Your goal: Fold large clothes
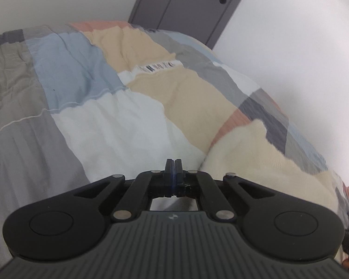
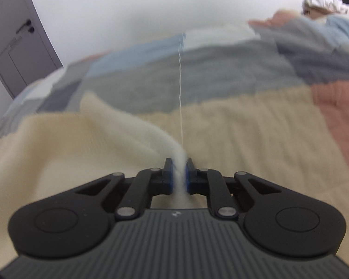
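Right gripper [image 2: 179, 162] pinches a fold of cream knit garment [image 2: 128, 125] on the patchwork quilt [image 2: 221, 69]; left gripper [image 1: 174, 162] closed, empty.

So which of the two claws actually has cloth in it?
The right claw: fluffy cream knitted garment is pinched between its blue pads. The left claw is shut on nothing.

Soft, even daylight filled both views; no hard shadows fell on the patchwork bedspread [image 1: 104, 121], only a faint shade under each gripper; the white wall [image 1: 302, 46] was washed out almost to glare; the left wrist view was fairly sharp; the right wrist view was smeared with blur across the cream knit [image 2: 132, 125]; fisheye bending curved the grey door [image 1: 188, 7] and darkened the corners.
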{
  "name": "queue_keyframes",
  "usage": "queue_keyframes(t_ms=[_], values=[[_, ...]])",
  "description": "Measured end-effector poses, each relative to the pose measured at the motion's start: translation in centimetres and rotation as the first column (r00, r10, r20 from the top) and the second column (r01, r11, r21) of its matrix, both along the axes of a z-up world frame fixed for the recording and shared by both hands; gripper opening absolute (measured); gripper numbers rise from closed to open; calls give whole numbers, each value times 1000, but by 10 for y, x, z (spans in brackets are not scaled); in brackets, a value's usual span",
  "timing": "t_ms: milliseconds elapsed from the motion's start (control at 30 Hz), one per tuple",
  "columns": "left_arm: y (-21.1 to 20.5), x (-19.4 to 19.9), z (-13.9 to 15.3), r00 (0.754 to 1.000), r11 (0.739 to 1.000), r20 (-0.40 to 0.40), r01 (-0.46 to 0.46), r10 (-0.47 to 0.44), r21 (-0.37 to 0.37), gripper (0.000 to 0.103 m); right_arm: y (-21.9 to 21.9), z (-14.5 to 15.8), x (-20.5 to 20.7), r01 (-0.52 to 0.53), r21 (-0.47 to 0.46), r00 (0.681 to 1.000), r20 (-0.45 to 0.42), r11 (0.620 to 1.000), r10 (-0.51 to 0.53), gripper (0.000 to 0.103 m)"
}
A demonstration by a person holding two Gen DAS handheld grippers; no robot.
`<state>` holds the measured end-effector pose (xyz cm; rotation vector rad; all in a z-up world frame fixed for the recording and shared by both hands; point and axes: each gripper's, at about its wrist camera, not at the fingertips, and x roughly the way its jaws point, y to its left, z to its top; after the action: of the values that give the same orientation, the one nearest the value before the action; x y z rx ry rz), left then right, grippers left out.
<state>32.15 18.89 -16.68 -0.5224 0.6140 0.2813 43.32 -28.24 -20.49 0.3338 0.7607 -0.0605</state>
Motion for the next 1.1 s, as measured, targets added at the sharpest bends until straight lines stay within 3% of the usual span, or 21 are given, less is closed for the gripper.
queue_keyframes(t_ms=[100, 233, 300, 333, 400, 500, 833, 1100], values=[[-6, 1, -3, 1000, 1000, -14, 19, -19, 0, 0, 4, 2, -1, -10, -19, 1000, 3, 1000, 10, 15], [-7, -11, -5, 1000, 997, -13, 17, -18, -77, 1, -3, 12, -18, -6, 31, 999, 49, 999, 5, 18], [-11, -21, -2, 1000, 997, -13, 12, -13, -71, 2, -5, 20, -27, -1, 39, 998, 68, 999, -1, 20], [-13, -28, 1, 1000, 998, -12, 10, -11, -63, 4, -5, 25, -33, -8, 35, 997, 82, 999, 5, 24], [-16, -42, 6, 1000, 997, -8, 12, -12, -73, 11, -2, 37, -46, -28, 22, 993, 114, 999, 26, 44], [-29, -63, 17, 999, 997, 11, 46, -45, -65, 22, 2, 53, -69, -54, 43, 986, 157, 998, 47, 58], [-79, -120, 39, 983, 983, 47, 181, -180, -9, 54, 22, 85, -151, -108, 186, 972, 228, 977, 64, 59], [-99, -157, 25, 971, 961, 38, 241, -238, -134, 70, 49, 70, -214, -200, 323, 976, 151, 925, 158, 68]])
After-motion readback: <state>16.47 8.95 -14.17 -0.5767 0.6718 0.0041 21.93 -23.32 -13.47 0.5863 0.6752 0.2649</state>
